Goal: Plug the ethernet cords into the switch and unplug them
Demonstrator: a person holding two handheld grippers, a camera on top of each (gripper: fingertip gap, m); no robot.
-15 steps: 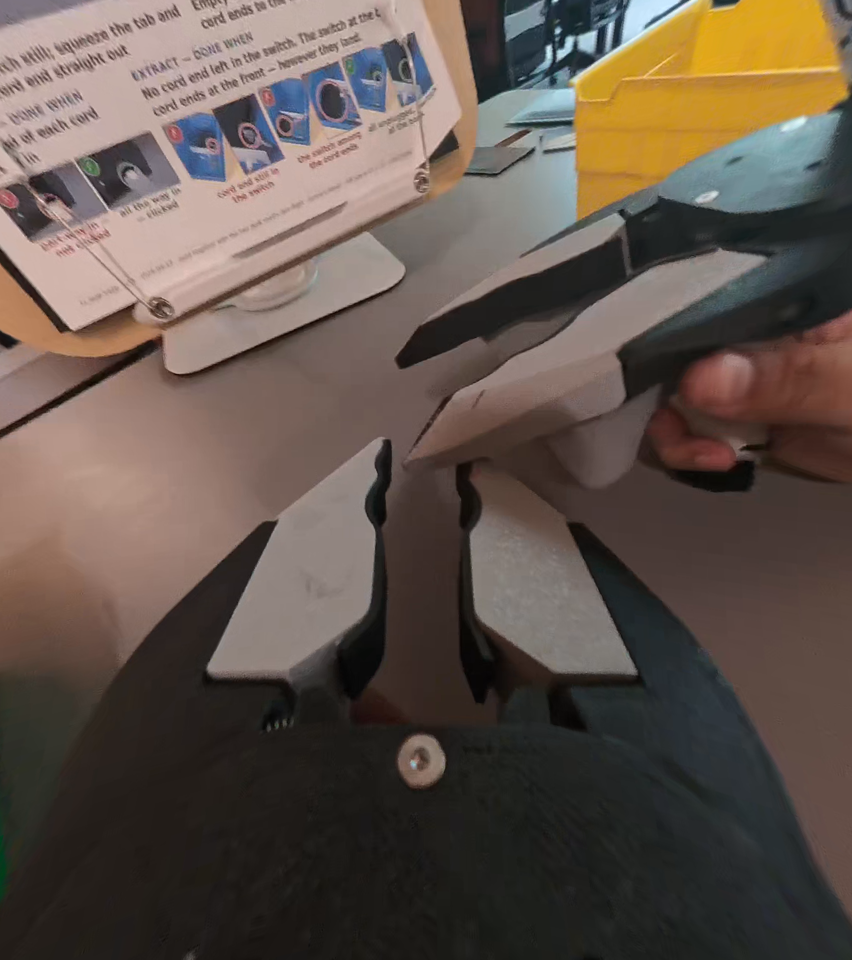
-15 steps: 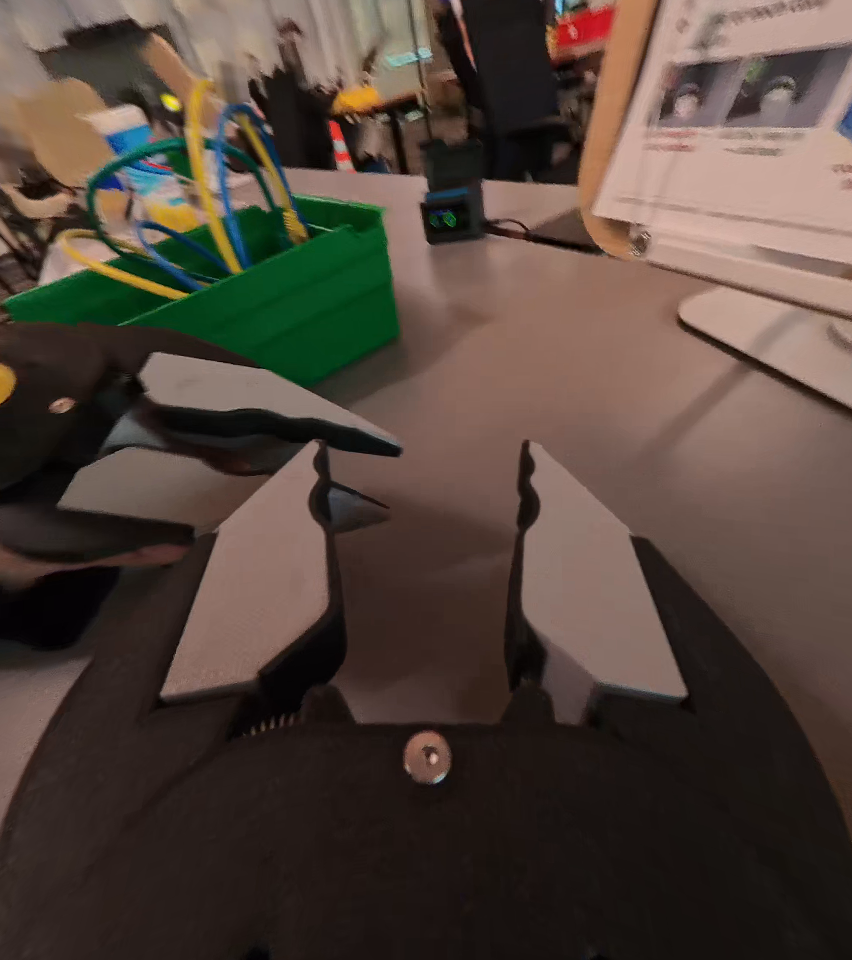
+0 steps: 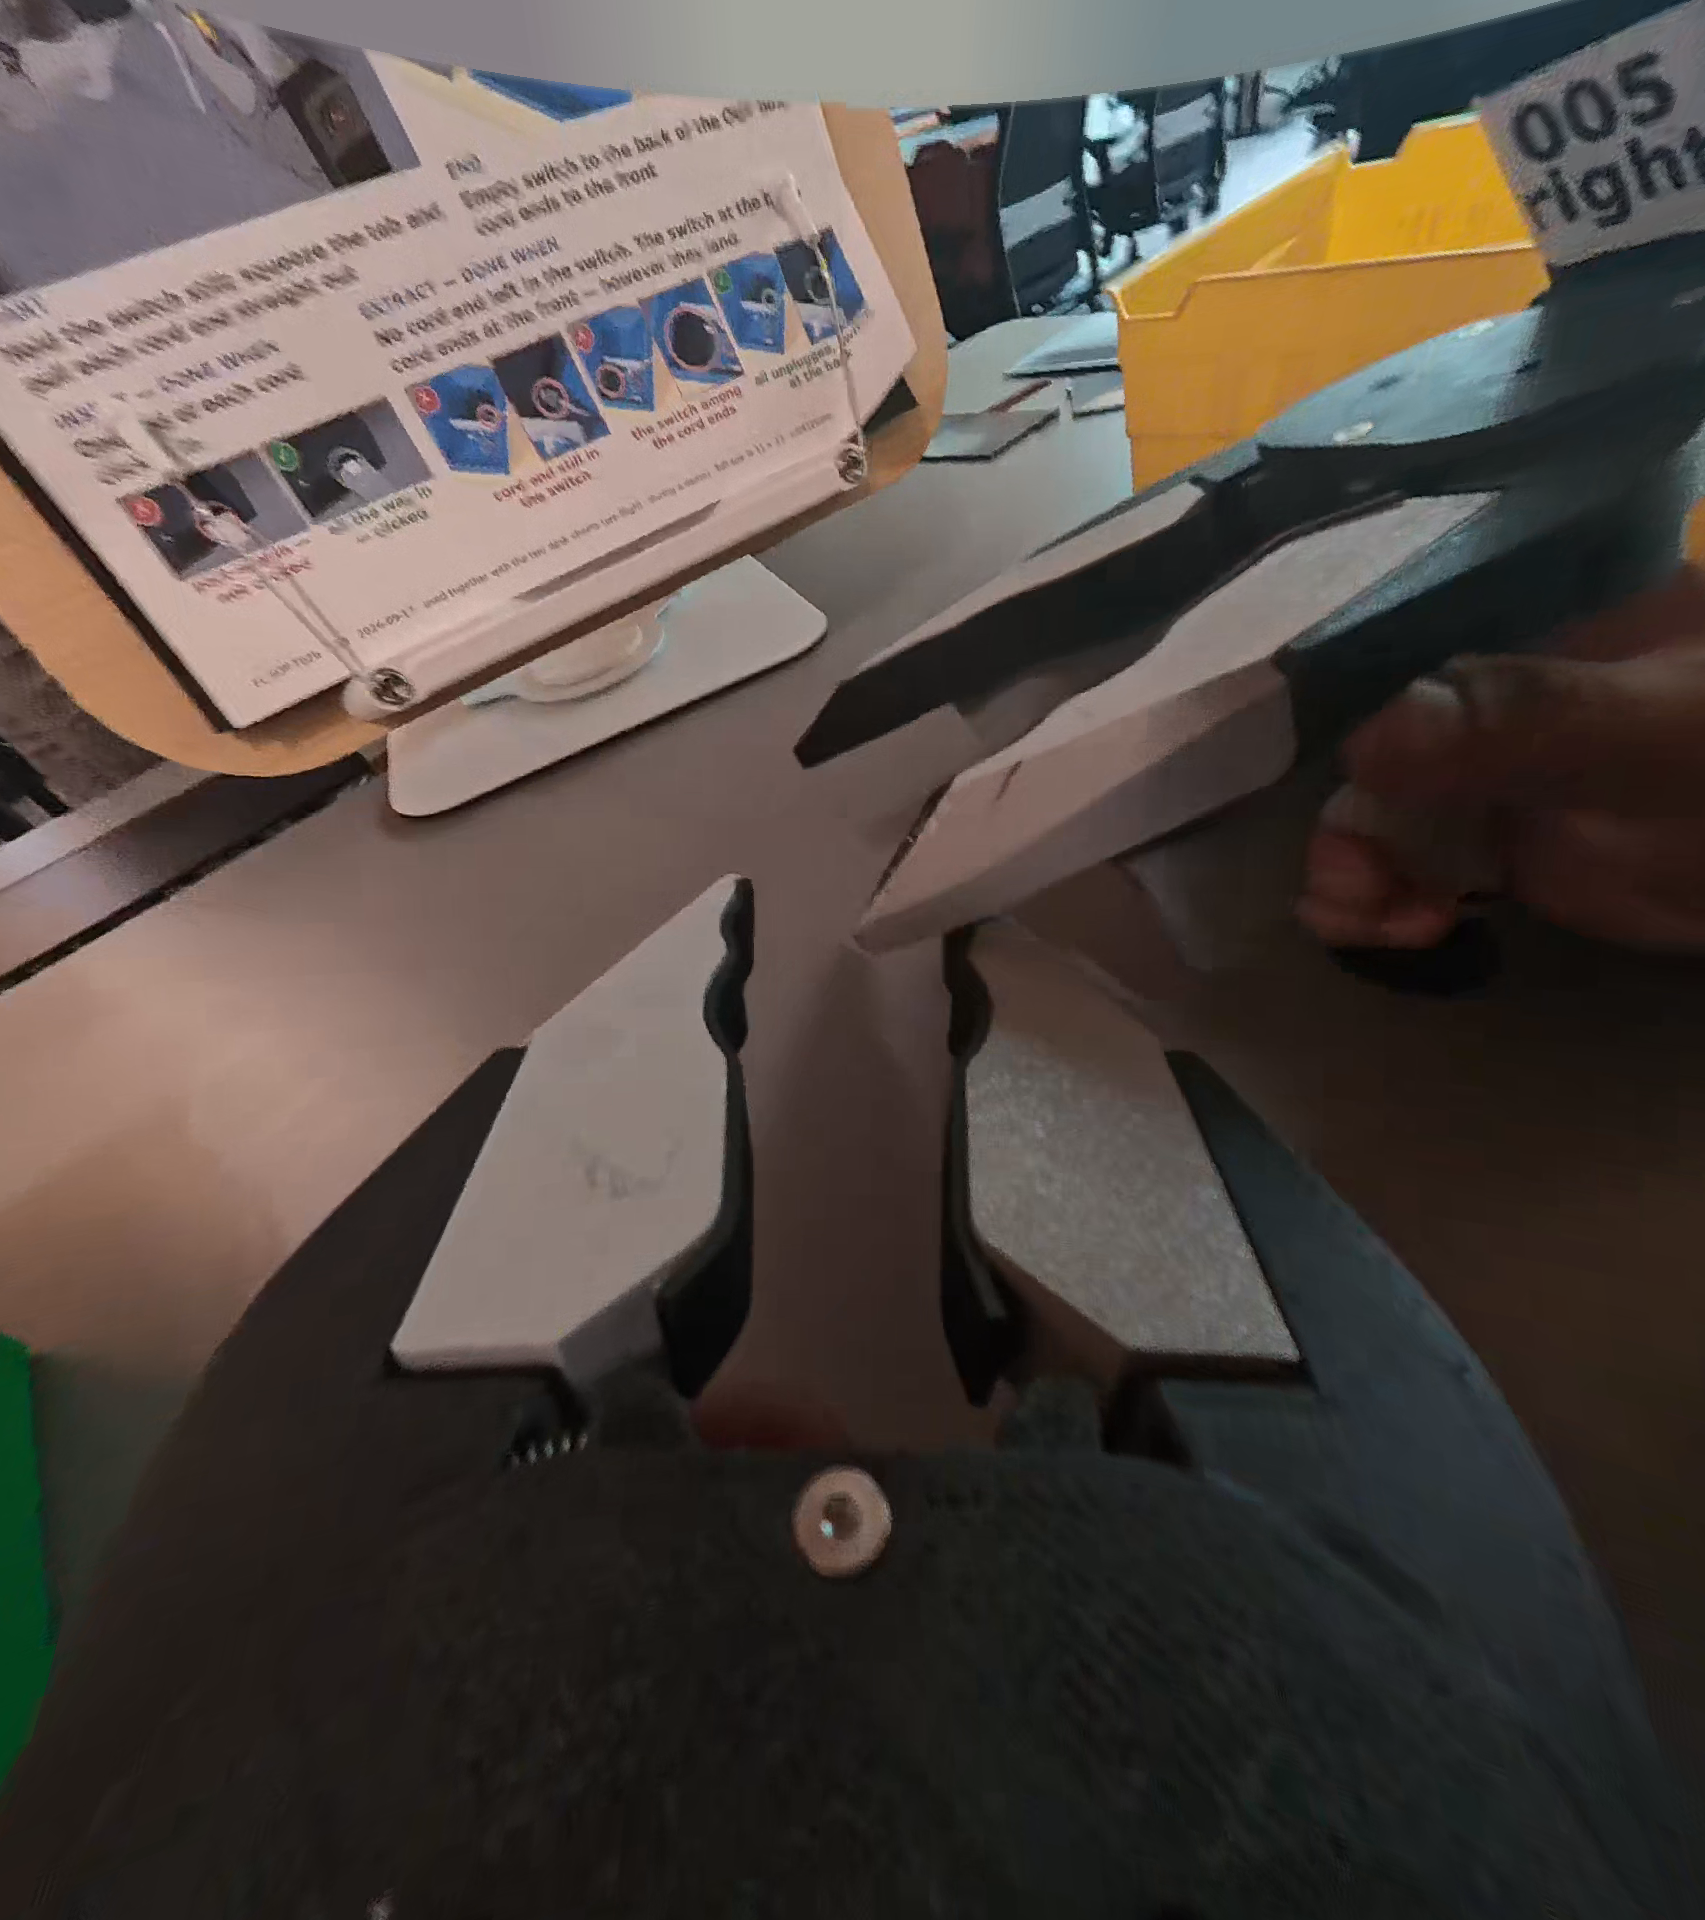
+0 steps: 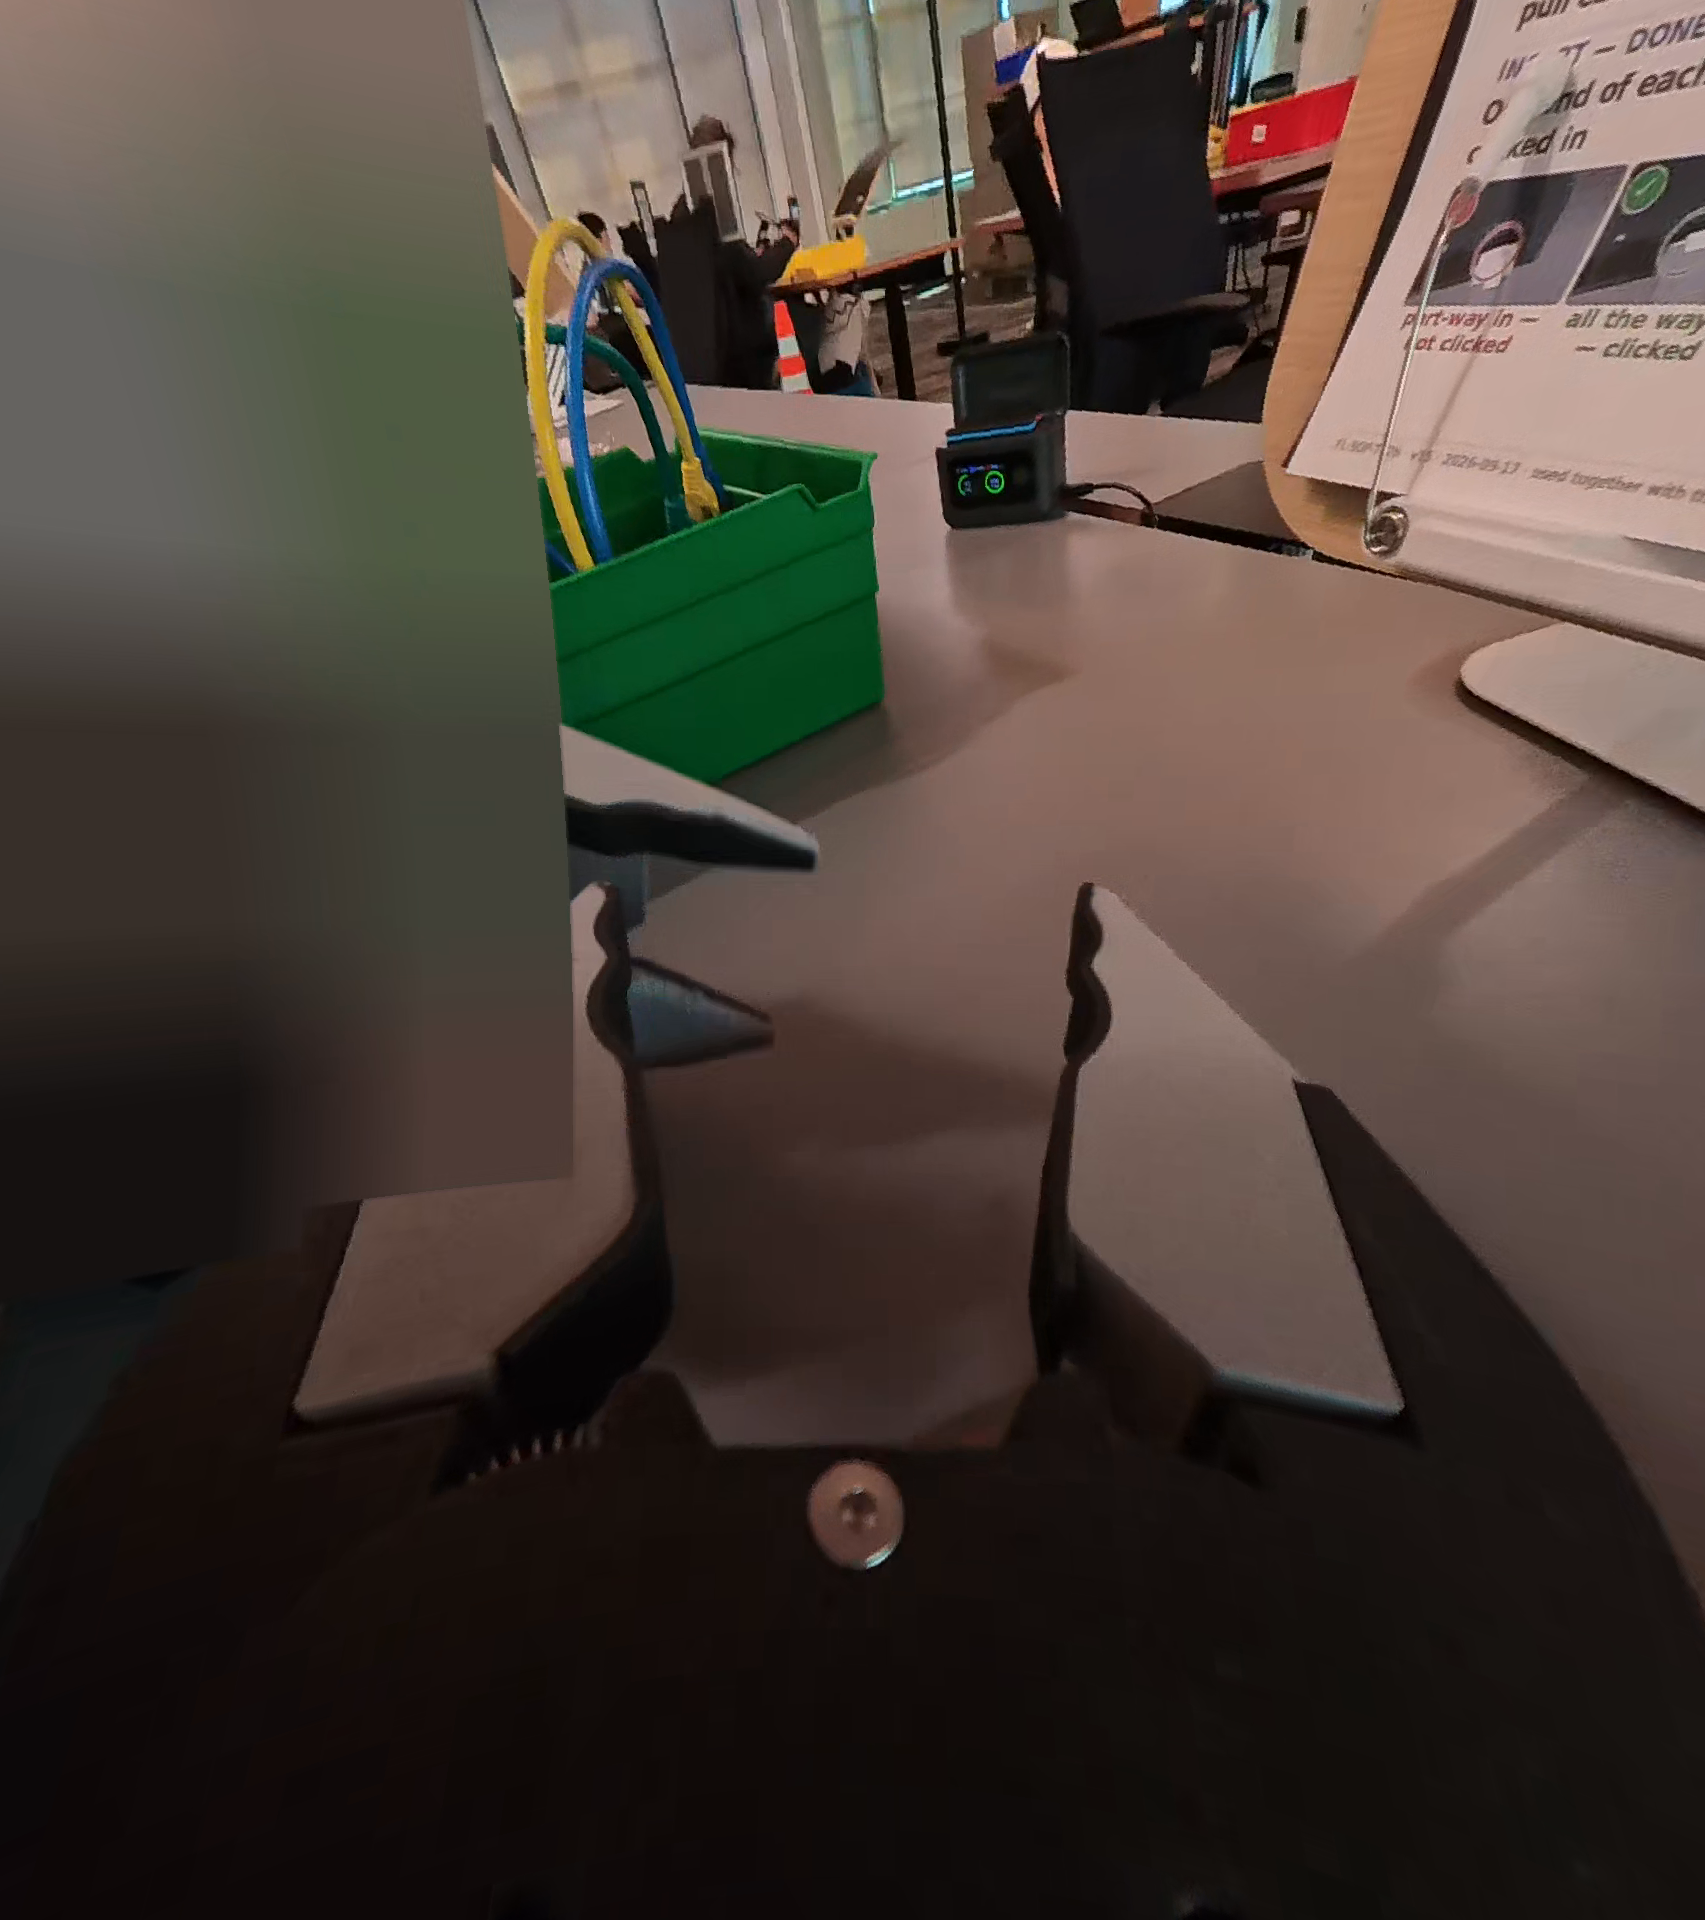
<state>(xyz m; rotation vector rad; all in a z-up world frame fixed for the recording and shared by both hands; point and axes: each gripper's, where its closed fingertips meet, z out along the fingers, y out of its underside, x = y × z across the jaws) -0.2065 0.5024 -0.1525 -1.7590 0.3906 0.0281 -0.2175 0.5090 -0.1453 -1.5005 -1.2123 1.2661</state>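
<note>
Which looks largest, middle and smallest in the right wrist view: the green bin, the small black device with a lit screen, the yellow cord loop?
As they appear:
1. green bin
2. yellow cord loop, tall but thin
3. small black device

The device sits farther back, so its true size is unsure.

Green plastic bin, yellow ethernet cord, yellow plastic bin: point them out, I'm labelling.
Green plastic bin point(image 4: 723, 634), right wrist view, front wall.
Yellow ethernet cord point(image 4: 544, 343), right wrist view, arch's left side.
Yellow plastic bin point(image 3: 1274, 343), left wrist view, side wall.
</note>
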